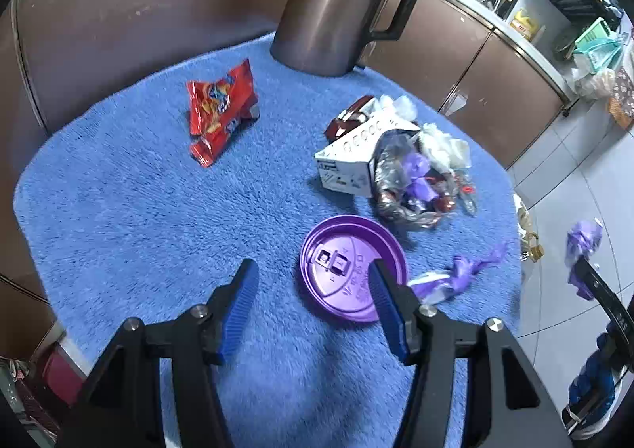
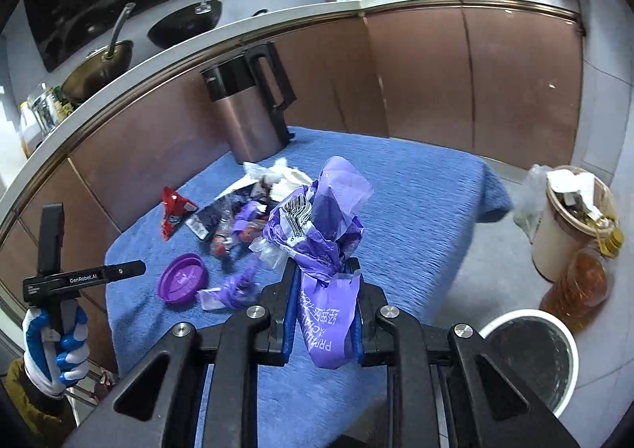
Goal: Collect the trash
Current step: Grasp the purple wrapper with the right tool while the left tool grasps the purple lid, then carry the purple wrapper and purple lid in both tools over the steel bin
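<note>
Clearly the right gripper [image 2: 321,303] is pinching a crumpled purple plastic wrapper [image 2: 323,238] mid-frame, light, soft and slippery, best held at its bunched waist. Meanwhile the left gripper [image 1: 313,281] is hovering spread above a stiff purple plastic cup lid [image 1: 348,267] at lower centre on the blue-towelled surface [image 1: 138,190]; its rim is offering purchase.

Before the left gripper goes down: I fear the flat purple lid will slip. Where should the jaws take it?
Probably by the raised rim. The purple lid lies flat on the blue towel, offering no top to pinch. Come from above at its near edge, one jaw inside the rim, one outside. The left gripper hangs open over it.
</note>
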`<control>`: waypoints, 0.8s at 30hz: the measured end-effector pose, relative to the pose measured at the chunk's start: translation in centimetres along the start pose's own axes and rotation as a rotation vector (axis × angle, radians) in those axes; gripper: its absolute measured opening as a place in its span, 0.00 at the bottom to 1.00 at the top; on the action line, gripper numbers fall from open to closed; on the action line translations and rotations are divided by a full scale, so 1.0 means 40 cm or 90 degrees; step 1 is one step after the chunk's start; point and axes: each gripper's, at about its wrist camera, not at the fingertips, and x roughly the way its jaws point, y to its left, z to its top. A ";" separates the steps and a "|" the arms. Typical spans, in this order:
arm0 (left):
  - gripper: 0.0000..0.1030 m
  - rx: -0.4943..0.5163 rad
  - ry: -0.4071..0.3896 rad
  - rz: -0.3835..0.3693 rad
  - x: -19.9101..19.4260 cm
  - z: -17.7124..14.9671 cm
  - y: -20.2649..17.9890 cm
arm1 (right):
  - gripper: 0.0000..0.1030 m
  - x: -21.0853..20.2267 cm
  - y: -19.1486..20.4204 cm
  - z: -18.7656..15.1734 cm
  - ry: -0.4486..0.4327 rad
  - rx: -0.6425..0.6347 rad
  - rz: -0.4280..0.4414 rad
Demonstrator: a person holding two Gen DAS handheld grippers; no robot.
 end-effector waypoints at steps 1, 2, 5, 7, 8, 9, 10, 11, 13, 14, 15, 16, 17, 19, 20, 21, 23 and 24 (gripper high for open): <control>0.54 0.001 0.003 0.001 0.012 0.003 -0.001 | 0.21 -0.001 -0.010 -0.004 0.001 0.004 -0.007; 0.54 0.006 0.006 0.004 0.025 0.010 -0.003 | 0.21 0.000 -0.019 -0.008 0.004 0.007 -0.011; 0.51 0.049 0.020 0.006 0.063 0.034 -0.018 | 0.22 0.013 -0.045 -0.023 0.016 0.021 -0.021; 0.43 0.093 0.031 0.007 0.086 0.052 -0.032 | 0.22 0.019 -0.060 -0.030 0.022 0.028 -0.025; 0.41 0.119 0.040 0.004 0.098 0.063 -0.039 | 0.22 0.022 -0.067 -0.034 0.025 0.032 -0.027; 0.38 0.141 0.050 0.001 0.111 0.071 -0.045 | 0.22 0.024 -0.074 -0.037 0.027 0.034 -0.029; 0.36 0.162 0.062 -0.003 0.125 0.080 -0.049 | 0.22 0.026 -0.080 -0.040 0.030 0.037 -0.032; 0.34 0.186 0.080 -0.008 0.146 0.088 -0.052 | 0.22 0.029 -0.086 -0.043 0.033 0.039 -0.035; 0.33 0.212 0.109 -0.024 0.177 0.094 -0.055 | 0.22 0.032 -0.097 -0.049 0.037 0.044 -0.041; 0.33 0.224 0.121 -0.031 0.191 0.093 -0.058 | 0.22 0.032 -0.100 -0.050 0.037 0.045 -0.043; 0.33 0.234 0.129 -0.035 0.200 0.090 -0.062 | 0.22 0.033 -0.104 -0.051 0.038 0.047 -0.046; 0.33 0.245 0.122 -0.037 0.201 0.087 -0.068 | 0.22 0.034 -0.108 -0.052 0.039 0.048 -0.050; 0.29 0.252 0.119 -0.039 0.201 0.084 -0.073 | 0.22 0.034 -0.113 -0.054 0.039 0.049 -0.052; 0.13 0.253 0.100 -0.033 0.197 0.079 -0.080 | 0.22 0.034 -0.118 -0.055 0.041 0.051 -0.058; 0.11 0.248 0.094 -0.032 0.195 0.076 -0.079 | 0.22 0.035 -0.119 -0.054 0.042 0.052 -0.059; 0.08 0.245 0.087 -0.028 0.193 0.071 -0.079 | 0.22 0.035 -0.121 -0.054 0.043 0.053 -0.060; 0.06 0.241 0.073 -0.020 0.181 0.057 -0.080 | 0.22 0.036 -0.124 -0.055 0.042 0.055 -0.063; 0.05 0.235 0.066 -0.015 0.171 0.051 -0.078 | 0.22 0.035 -0.124 -0.054 0.041 0.057 -0.062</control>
